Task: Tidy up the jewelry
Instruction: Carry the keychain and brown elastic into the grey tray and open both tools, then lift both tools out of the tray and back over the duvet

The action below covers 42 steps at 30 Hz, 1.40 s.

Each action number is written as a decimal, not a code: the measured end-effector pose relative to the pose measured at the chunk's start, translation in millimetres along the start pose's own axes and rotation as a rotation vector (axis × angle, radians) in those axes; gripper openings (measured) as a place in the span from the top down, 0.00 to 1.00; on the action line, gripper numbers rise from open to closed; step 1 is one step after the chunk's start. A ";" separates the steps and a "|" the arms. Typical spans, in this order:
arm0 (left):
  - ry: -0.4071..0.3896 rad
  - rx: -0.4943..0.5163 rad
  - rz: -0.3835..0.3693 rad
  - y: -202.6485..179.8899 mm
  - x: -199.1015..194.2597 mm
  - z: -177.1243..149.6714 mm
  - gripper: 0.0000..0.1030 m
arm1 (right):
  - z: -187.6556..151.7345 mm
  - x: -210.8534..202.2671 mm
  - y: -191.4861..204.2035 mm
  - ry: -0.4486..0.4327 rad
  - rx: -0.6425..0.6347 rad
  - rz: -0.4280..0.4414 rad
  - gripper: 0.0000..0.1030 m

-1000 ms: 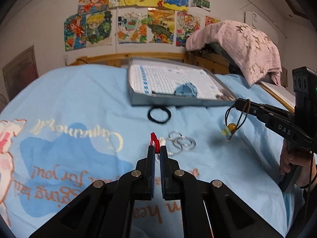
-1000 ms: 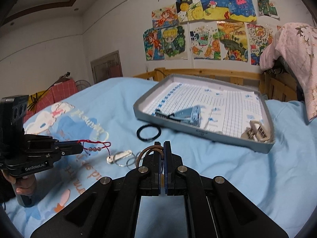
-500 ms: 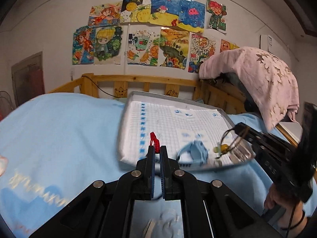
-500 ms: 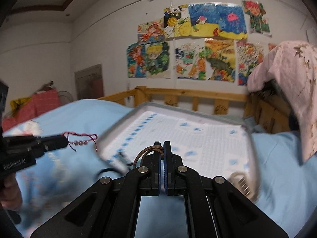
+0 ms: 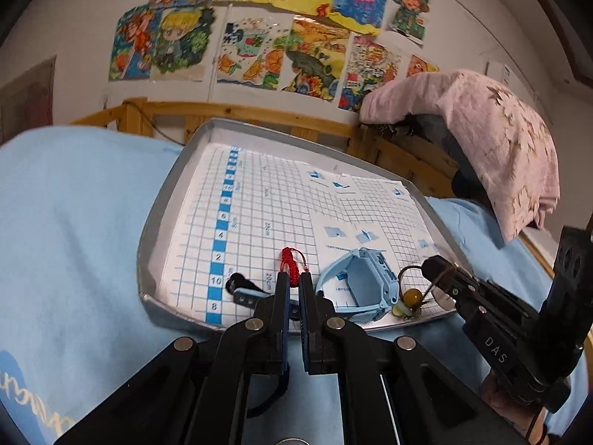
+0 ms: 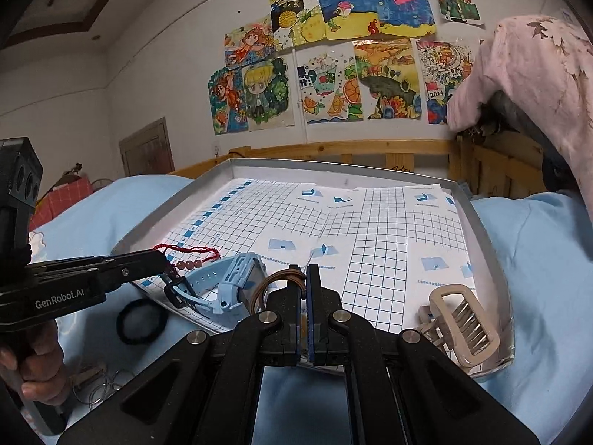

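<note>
While both grippers pinch cord bracelets, a gray tray (image 6: 478, 222) sits on blue bedding (image 6: 537, 259) below wall drawings (image 6: 333, 63).

Clear rings (image 6: 100, 385) (half hidden) sit behind the left hand (image 6: 35, 363).

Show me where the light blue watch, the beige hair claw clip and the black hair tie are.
Light blue plastic watch (image 6: 237, 282): right wrist view, case side.
Beige plastic hair claw clip (image 6: 461, 319): right wrist view, teeth.
Black elastic hair tie (image 6: 124, 330): right wrist view, left edge.
</note>
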<state>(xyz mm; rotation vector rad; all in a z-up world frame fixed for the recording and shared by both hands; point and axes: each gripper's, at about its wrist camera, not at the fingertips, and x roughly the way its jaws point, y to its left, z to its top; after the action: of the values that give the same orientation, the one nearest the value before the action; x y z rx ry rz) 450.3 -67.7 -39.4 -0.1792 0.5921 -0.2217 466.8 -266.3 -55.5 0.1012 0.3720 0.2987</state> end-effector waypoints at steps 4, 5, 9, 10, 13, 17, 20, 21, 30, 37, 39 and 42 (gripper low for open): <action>0.038 -0.075 -0.027 10.8 1.2 -1.3 0.95 | -1.9 -0.4 -3.6 0.047 0.025 0.002 0.91; 0.035 -0.092 -0.031 12.5 -1.3 -2.0 0.95 | -2.2 0.9 -5.3 0.076 0.039 0.005 0.82; 0.037 -0.120 -0.021 14.2 -16.5 -3.4 0.95 | -5.6 -6.9 -9.1 0.099 0.075 0.007 0.64; 0.040 -0.116 -0.019 13.8 -19.6 -3.6 0.95 | -5.1 -10.0 -9.8 0.103 0.080 0.005 0.64; 0.038 -0.103 -0.014 11.1 -35.9 -3.6 0.95 | -0.5 -25.2 -9.2 0.099 0.092 -0.009 0.64; 0.022 -0.079 -0.017 3.8 -66.3 -5.2 0.95 | 5.6 -56.5 0.1 0.048 0.058 -0.049 0.47; -0.005 -0.066 -0.008 -1.4 -93.4 -7.2 0.95 | 9.7 -88.4 9.1 -0.018 0.044 -0.059 0.34; -0.022 -0.066 0.000 -2.8 -104.9 -9.2 0.93 | 10.8 -97.8 11.7 -0.039 0.042 -0.059 0.29; -0.289 0.007 0.099 -10.6 -212.1 -29.2 0.02 | 18.6 -188.6 54.6 -0.207 -0.010 -0.033 0.08; -0.353 0.039 0.118 -16.0 -259.4 -61.1 0.00 | -7.1 -251.5 74.4 -0.277 0.038 -0.025 0.02; -0.362 0.053 0.124 -17.7 -270.3 -74.9 0.00 | -17.5 -267.9 80.6 -0.286 0.032 -0.031 0.02; -0.372 0.078 0.132 -19.5 -285.9 -98.2 0.00 | -30.1 -283.3 87.5 -0.288 0.024 -0.048 0.02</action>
<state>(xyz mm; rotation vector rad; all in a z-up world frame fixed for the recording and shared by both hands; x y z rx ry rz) 160.6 -23.0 36.8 -0.1018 0.2238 -0.0798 180.4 -268.3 26.9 0.1560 0.0925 0.2286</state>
